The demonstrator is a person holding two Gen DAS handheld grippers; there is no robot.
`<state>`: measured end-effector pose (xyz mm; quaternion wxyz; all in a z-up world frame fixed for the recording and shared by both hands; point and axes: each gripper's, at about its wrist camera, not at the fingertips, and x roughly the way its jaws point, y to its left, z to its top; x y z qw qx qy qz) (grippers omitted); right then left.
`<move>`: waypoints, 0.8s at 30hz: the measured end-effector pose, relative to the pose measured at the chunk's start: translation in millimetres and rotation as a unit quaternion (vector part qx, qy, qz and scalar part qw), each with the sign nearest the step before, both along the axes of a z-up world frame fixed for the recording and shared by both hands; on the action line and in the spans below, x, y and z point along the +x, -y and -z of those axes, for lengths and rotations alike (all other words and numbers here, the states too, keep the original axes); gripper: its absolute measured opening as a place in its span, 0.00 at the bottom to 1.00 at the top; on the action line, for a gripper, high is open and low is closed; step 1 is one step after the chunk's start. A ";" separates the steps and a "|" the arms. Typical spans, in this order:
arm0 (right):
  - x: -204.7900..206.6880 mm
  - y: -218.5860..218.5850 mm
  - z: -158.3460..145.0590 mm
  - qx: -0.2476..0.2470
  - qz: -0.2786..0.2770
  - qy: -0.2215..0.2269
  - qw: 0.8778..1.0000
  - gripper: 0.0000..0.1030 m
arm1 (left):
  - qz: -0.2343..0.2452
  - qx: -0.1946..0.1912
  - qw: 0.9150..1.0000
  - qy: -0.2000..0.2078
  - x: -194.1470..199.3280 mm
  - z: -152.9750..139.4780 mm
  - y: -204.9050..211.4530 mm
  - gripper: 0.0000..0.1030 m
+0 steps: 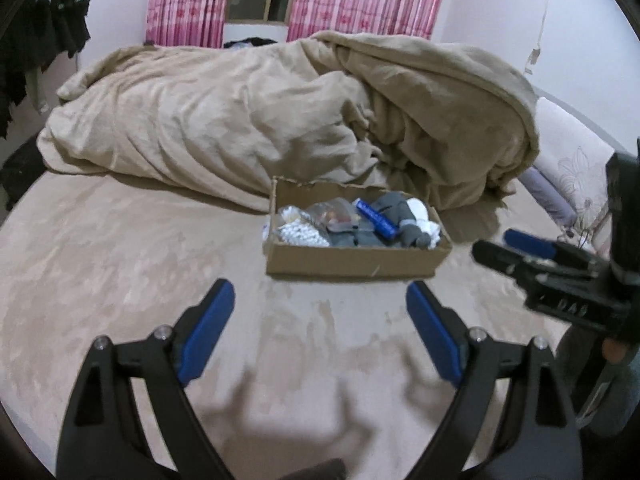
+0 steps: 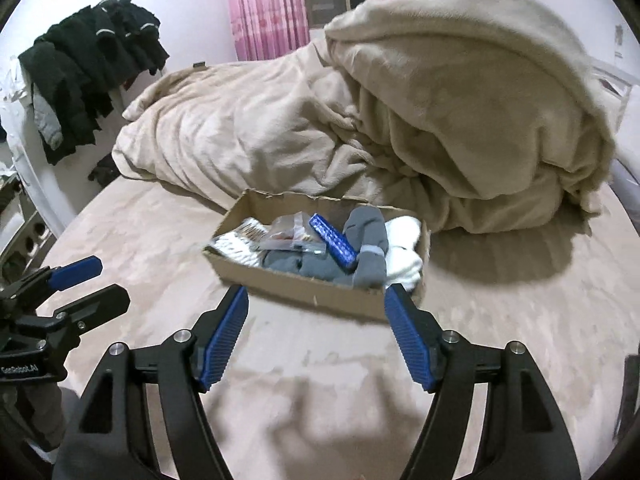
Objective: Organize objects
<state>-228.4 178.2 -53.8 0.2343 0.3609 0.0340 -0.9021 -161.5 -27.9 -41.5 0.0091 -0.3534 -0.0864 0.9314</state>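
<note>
with both the left tongs (image 1: 320,308) and right tongs (image 2: 316,316) apart and empty, the long blue ribbed plastic bar (image 2: 333,241) lying tilted atop the grey socks (image 2: 366,240) in the shallow brown cardboard box (image 2: 304,292) could slide off if the soft bed (image 1: 120,264) is jolted.

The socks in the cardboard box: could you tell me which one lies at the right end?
The white sock; the grey sock lies left of it.

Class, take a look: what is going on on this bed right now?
A person holds two grippers over a bed. The left gripper and right gripper are both open and empty. Ahead sits a cardboard box already holding grey socks, white socks, a blue case and plastic bags. A beige blanket is heaped behind it.
</note>
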 end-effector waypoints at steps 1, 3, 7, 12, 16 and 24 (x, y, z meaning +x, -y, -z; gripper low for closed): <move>6.1 -3.4 -2.0 -0.001 0.006 -0.003 1.000 0.77 | 0.000 -0.008 1.000 -0.001 9.5 -1.1 -2.1 0.86; 19.9 -9.5 -4.6 0.001 0.018 -0.007 1.000 0.77 | -0.004 -0.015 1.000 -0.004 27.2 -2.0 -4.9 0.86; 51.6 -20.7 -5.1 -0.006 0.022 -0.016 1.000 0.77 | -0.016 -0.017 1.000 -0.001 49.7 2.1 -9.4 0.86; 83.0 -30.8 1.9 -0.016 0.029 -0.034 0.999 0.77 | -0.014 -0.025 1.000 -0.011 69.0 4.9 -19.6 0.93; 100.7 -38.6 8.3 -0.035 0.032 -0.045 0.998 0.79 | -0.013 -0.036 0.999 -0.027 83.2 5.2 -29.3 0.97; 108.8 -50.5 13.1 -0.039 0.031 -0.051 0.997 0.84 | -0.023 -0.038 0.999 -0.028 93.1 8.6 -38.2 0.99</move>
